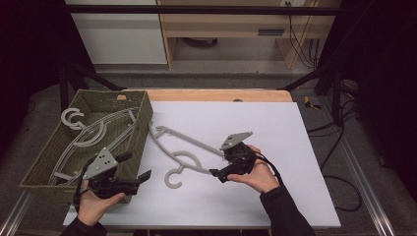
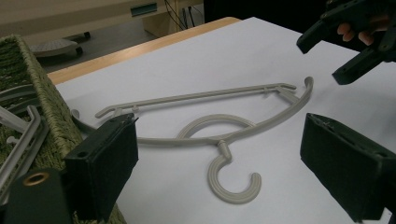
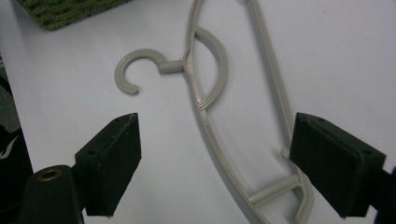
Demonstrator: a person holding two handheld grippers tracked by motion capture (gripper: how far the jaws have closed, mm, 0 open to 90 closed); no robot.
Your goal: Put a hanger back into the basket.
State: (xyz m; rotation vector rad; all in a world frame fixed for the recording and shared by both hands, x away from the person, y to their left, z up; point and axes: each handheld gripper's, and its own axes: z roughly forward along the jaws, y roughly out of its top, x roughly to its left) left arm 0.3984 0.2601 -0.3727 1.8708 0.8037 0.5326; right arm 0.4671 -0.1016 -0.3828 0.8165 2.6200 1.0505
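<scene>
A grey plastic hanger (image 1: pixel 189 143) lies flat on the white table sheet, its hook (image 1: pixel 173 179) toward the front. My right gripper (image 1: pixel 221 163) is at the hanger's right end, jaws wide apart. In the right gripper view that end of the hanger (image 3: pixel 205 98) lies between the jaws of my right gripper (image 3: pixel 215 158), and the pads do not press on it. My left gripper (image 1: pixel 135 165) is open beside the basket's front corner, empty. In the left gripper view the hanger (image 2: pixel 219 135) lies just beyond my left gripper (image 2: pixel 222 154), with the right gripper (image 2: pixel 343 51) at the top right.
An olive woven basket (image 1: pixel 140 125) stands at the left of the table and holds several more grey hangers (image 1: pixel 93 132). The white sheet (image 1: pixel 275 132) covers the table. Cables (image 1: pixel 344 187) trail on the floor at the right.
</scene>
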